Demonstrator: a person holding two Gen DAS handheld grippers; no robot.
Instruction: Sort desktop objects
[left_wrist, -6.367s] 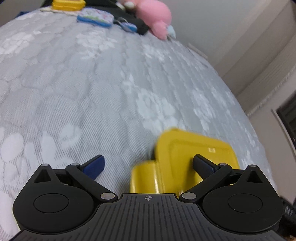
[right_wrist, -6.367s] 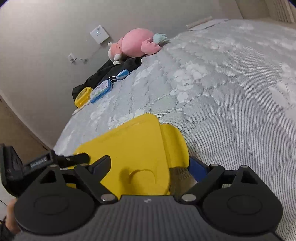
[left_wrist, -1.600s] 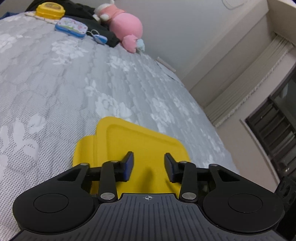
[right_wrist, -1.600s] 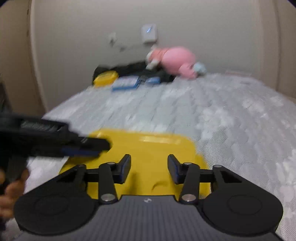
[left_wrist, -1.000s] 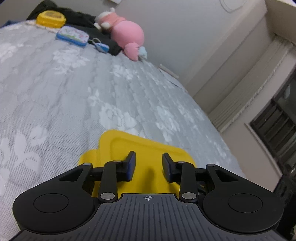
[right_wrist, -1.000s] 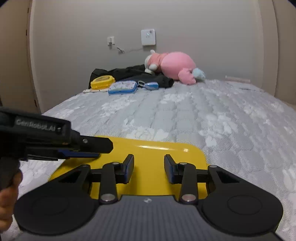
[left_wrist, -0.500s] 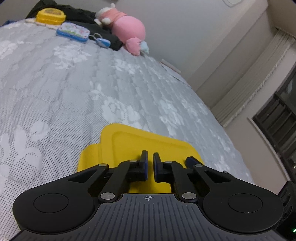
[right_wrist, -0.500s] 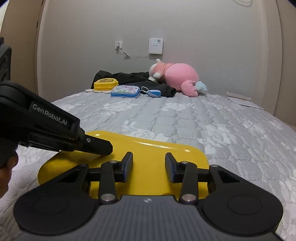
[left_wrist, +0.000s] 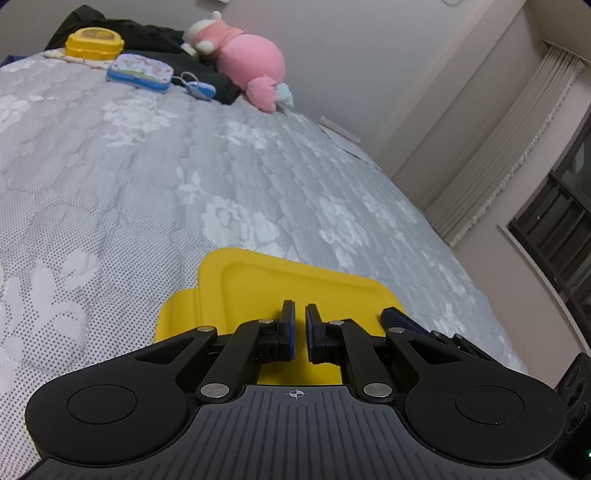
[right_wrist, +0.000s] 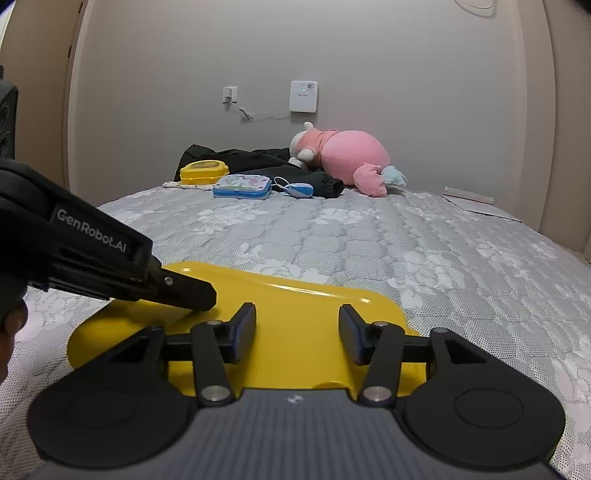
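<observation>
1. Left wrist view: the left gripper (left_wrist: 299, 330) has its blue-padded jaws drawn nearly together, nothing visibly caught in the narrow slit between them. Directly beneath and ahead, toward 12 o'clock, lies the yellow case (left_wrist: 258, 284): glossy plastic, flat, with rounded corners, a raised border round a shallow recessed panel, and a rounded tab sticking out at its 9 o'clock side. It rests on the grey floral mattress (left_wrist: 129, 192). At 3 o'clock the tips of the right gripper (left_wrist: 397, 320) show at the case's edge.

2. Right wrist view: the right gripper (right_wrist: 297, 330) has jaws spread, having just been opening, with the case's (right_wrist: 295, 314) smooth top below the gap and neither pad pressing it. From 9 o'clock the left gripper (right_wrist: 192, 293) reaches in, its tip down on the case. At 12 o'clock, far off by the wall, lie a pink plush toy (right_wrist: 347, 158), a blue tin (right_wrist: 242, 186) and a small yellow box (right_wrist: 204, 171).
</observation>
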